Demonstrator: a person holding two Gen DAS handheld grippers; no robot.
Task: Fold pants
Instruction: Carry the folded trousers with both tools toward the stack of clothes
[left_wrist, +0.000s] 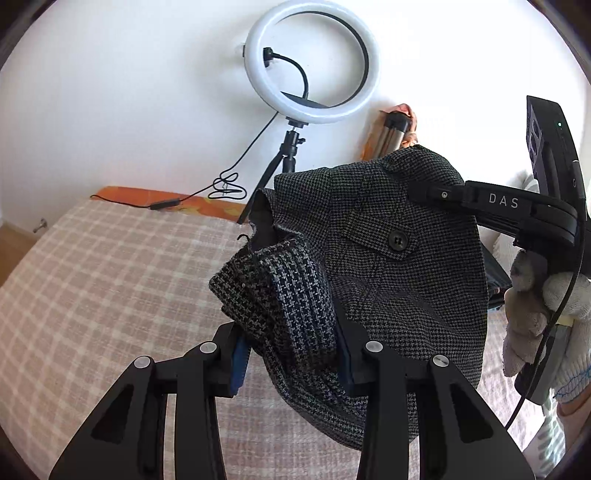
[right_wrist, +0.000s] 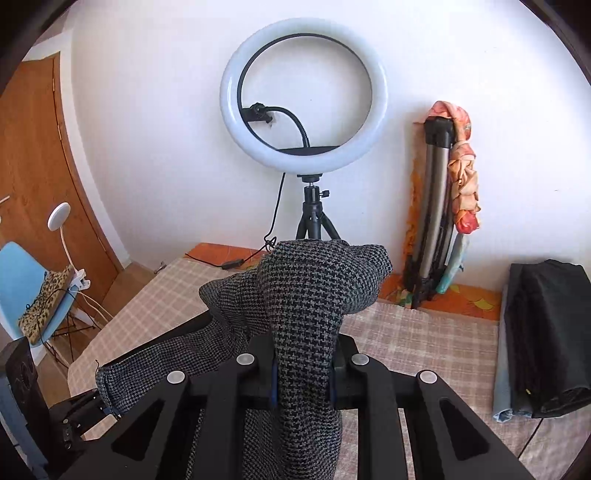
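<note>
Grey houndstooth pants (left_wrist: 388, 258) hang in the air above the bed, a buttoned back pocket facing the left wrist camera. My left gripper (left_wrist: 291, 354) is shut on a bunched thick fold of the fabric between its blue pads. In the same view the right gripper (left_wrist: 436, 194) comes in from the right, held by a gloved hand (left_wrist: 546, 314), its tip clamped on the waistband's far corner. In the right wrist view the right gripper (right_wrist: 303, 380) is shut on a fold of the pants (right_wrist: 306, 295), which bulges up over the fingers. The left gripper's tip (right_wrist: 85, 410) shows at lower left on the pants' edge.
A checked beige bedcover (left_wrist: 110, 295) spreads below. A ring light (right_wrist: 304, 99) on a small tripod stands at the bed's far edge with its cable. A folded tripod with an orange cloth (right_wrist: 443, 206) leans on the wall. Dark folded clothes (right_wrist: 543, 332) lie right. A blue chair (right_wrist: 26, 288) stands left.
</note>
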